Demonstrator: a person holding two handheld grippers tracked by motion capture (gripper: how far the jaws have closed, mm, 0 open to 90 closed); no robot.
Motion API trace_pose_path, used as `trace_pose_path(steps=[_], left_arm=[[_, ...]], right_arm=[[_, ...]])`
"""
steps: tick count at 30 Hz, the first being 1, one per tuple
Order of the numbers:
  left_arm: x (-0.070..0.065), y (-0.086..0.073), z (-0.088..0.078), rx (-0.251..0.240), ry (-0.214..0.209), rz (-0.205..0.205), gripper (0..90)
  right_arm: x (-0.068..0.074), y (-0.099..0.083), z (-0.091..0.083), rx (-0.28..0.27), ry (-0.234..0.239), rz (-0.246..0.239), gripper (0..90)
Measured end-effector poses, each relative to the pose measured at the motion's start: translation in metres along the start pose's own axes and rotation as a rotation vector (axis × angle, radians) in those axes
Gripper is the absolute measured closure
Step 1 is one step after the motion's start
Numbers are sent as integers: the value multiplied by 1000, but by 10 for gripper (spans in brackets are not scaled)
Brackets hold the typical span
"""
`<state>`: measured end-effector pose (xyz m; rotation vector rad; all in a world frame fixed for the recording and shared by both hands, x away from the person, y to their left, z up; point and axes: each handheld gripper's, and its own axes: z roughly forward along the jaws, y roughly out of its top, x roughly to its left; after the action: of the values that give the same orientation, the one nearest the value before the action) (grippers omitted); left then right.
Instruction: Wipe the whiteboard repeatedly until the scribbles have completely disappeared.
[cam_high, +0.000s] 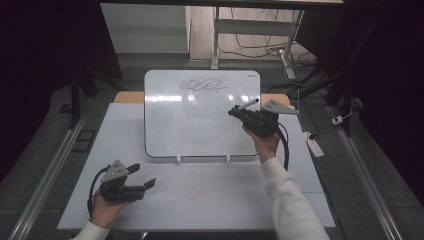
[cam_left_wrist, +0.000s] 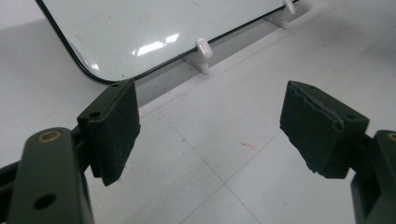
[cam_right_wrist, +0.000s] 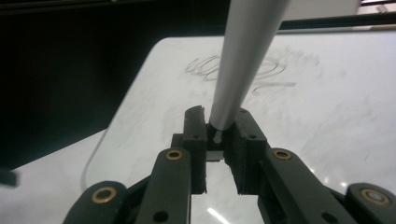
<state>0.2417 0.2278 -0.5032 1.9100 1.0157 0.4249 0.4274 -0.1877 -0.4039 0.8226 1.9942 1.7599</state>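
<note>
A whiteboard (cam_high: 200, 120) stands propped on the white table (cam_high: 210, 200), with a dark scribble (cam_high: 202, 85) near its top. My right gripper (cam_high: 239, 113) hovers in front of the board's right side, shut on a grey marker (cam_high: 248, 104) that sticks up and to the right. In the right gripper view the marker (cam_right_wrist: 243, 60) rises from between the jaws, in front of the scribble (cam_right_wrist: 243, 72). My left gripper (cam_high: 142, 176) rests low at the table's front left, jaws wide apart and empty. The left gripper view has the board's lower corner (cam_left_wrist: 93, 74) and its white support clips (cam_left_wrist: 203, 48).
Faint red marks (cam_high: 196, 194) stain the table in front of the board. A white power strip (cam_high: 314, 145) lies on the floor to the right. Desk legs and cables (cam_high: 260, 50) stand behind the table. A metal rail (cam_high: 50, 170) runs along the floor at left.
</note>
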Motion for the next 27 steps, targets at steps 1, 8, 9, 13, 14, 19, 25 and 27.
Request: trace_pose_path(steps=[1, 8, 9, 13, 14, 19, 25, 27], left_arm=[[0, 0, 1, 0, 4, 1, 207], [0, -2, 6, 15, -3, 6, 207], [0, -2, 7, 16, -1, 10, 207], [0, -2, 6, 10, 8, 12, 208], [1, -2, 6, 8, 11, 12, 208], [4, -2, 6, 2, 15, 5, 208], [4, -2, 5, -1, 18, 6, 209], [3, -2, 4, -6, 19, 9, 209]], right_arm=[[-5, 6, 9, 5, -22, -6, 776], [-28, 21, 38, 36, -103, -17, 776], [-33, 23, 42, 42, -119, -23, 776], [-55, 30, 56, 25, -152, 41, 776], [-59, 32, 59, 18, -158, 49, 776], [-56, 30, 79, 58, -144, 25, 776], [-45, 25, 91, 81, -110, -16, 777], [-49, 29, 87, 56, -158, -19, 777]])
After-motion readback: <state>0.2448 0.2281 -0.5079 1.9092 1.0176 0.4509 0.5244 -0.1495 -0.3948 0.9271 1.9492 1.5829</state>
